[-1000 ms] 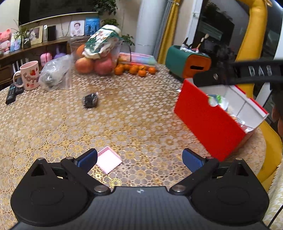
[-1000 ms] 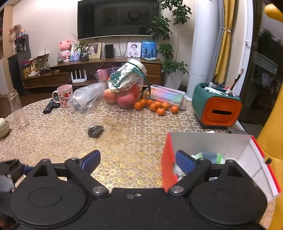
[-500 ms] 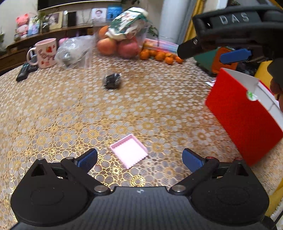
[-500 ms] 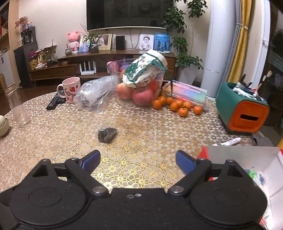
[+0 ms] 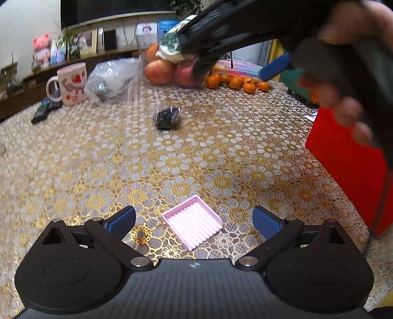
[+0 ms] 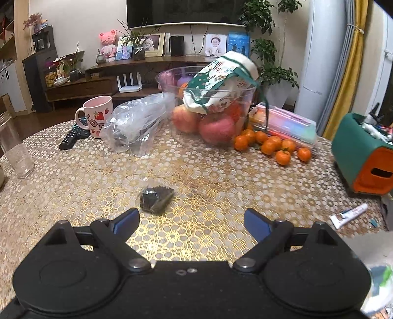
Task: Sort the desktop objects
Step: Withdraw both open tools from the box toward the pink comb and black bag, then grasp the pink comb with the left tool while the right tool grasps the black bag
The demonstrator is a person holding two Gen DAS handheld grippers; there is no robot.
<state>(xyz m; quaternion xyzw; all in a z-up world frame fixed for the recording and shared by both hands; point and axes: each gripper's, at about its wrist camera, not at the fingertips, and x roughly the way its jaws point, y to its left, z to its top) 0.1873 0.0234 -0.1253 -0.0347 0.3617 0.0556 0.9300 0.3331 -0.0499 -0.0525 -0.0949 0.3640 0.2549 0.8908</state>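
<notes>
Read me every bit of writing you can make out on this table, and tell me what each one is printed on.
"LOT", with the rest hidden by the plastic bag: on the pink mug, right wrist view.
Green-and-white pouch in the fruit bowl: red lettering, too blurred to read.
White tube beside the green and orange box: print too small to read.
Nothing readable on the pink tray or the red box.

White wall (image 6: 81,22), wooden sideboard (image 6: 103,81) — yellow curtain (image 6: 351,71).
</notes>
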